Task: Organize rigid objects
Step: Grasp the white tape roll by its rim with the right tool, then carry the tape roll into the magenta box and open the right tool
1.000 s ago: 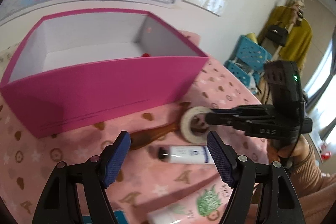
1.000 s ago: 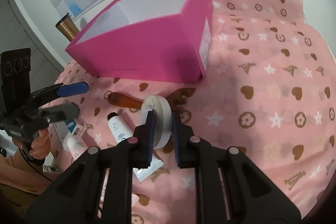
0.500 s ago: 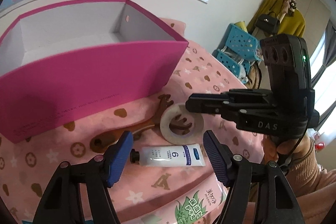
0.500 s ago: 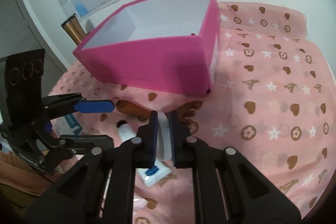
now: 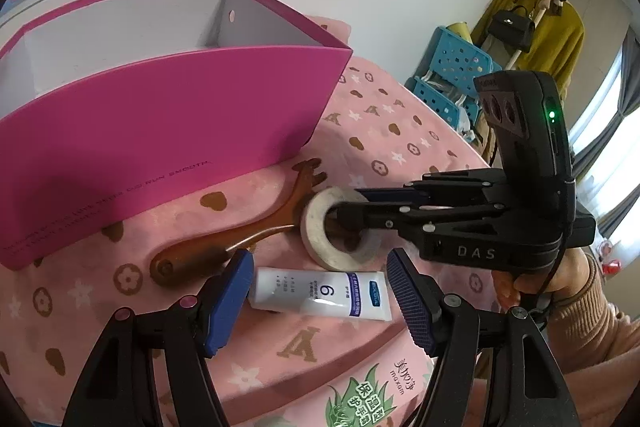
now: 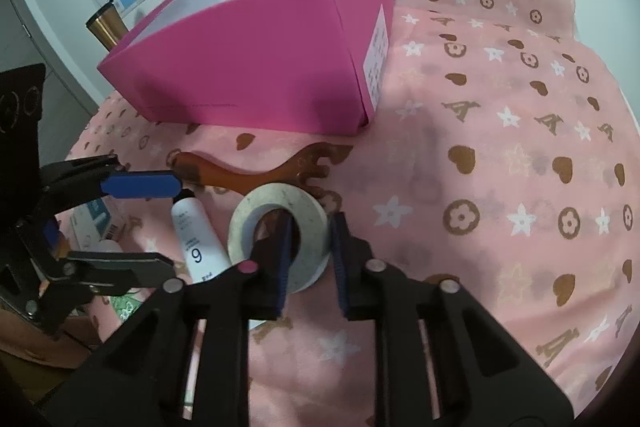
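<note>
Right gripper [image 6: 308, 259] straddling the wall of the tape roll [image 6: 280, 227], one finger inside the hole, the other outside, pads close on the ring but firm pinch not certain. Roll lying just in front of the pink box [image 6: 260, 67], touching the brown wooden scratcher [image 6: 256, 173], beside the white tube [image 6: 198, 247]. Probably light and stiff, a little slippery on its smooth side; best held across the ring wall, as now. Reaching low and nearly level from the side away from the box. Left gripper [image 5: 320, 301] spread wide, hovering above the tube, holding nothing.
</note>
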